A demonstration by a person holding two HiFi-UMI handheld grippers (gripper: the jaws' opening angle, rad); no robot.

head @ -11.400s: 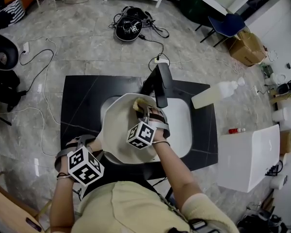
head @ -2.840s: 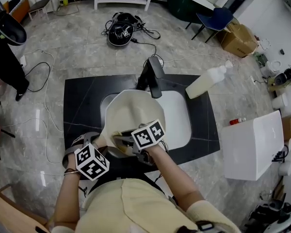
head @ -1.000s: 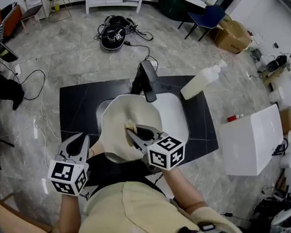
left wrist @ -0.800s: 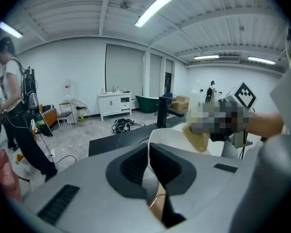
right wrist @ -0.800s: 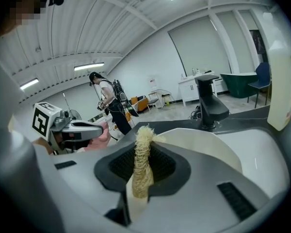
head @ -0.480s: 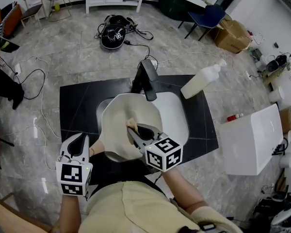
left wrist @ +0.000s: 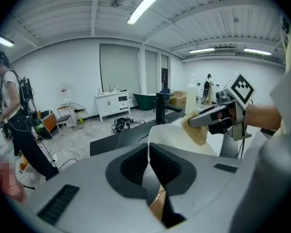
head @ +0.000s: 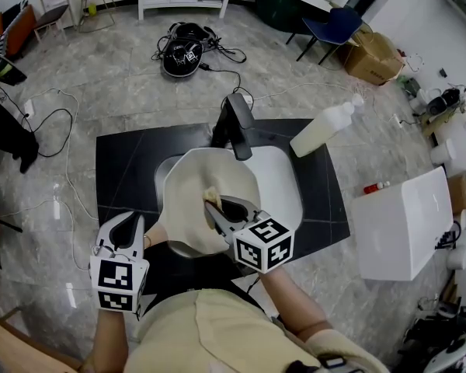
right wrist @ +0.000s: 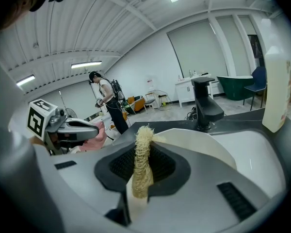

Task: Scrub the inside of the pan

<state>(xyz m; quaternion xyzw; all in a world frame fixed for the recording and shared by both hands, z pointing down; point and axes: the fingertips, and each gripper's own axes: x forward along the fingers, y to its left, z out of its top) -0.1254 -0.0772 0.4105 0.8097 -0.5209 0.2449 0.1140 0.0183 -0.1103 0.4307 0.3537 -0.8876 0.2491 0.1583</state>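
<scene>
We clamp the left gripper (head: 126, 225) on the handle (left wrist: 158, 205) to steady the pan (head: 188, 179) while the right gripper (head: 216, 208) pinches the scrubber (head: 210, 196) inside it.

The left gripper (head: 130, 222) sits low, jaws clamped on the pan (head: 193, 176); the right gripper (head: 216, 207) angles downward, jaws pinching the scrubber (head: 210, 196).

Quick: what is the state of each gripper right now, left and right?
Left gripper: closed, holding the pan handle.
Right gripper: closed, holding the fibrous scrubber.
</scene>
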